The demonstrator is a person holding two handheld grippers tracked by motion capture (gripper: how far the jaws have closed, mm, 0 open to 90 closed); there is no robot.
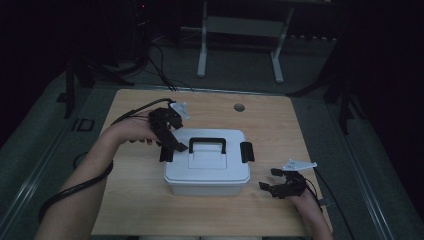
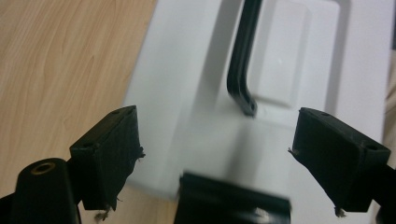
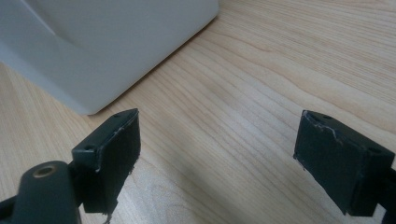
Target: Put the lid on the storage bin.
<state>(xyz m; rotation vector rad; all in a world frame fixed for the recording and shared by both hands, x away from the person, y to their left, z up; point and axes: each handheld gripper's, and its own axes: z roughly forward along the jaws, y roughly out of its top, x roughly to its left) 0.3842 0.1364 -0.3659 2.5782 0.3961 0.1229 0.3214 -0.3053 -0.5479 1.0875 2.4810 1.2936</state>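
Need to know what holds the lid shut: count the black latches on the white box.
2: one latch on the white box's right end, one on its left end, between the left gripper's open jaws. Others may be hidden.

one white box [image 1: 207, 167], two tongs, perhaps two latches

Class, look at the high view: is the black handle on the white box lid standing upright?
No. The black handle lies folded flat on the lid of the white box, with its whole outline seen from above.

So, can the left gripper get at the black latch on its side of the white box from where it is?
Probably yes: the left gripper is open at the white box, and the black latch lies between its jaws with nothing across it.
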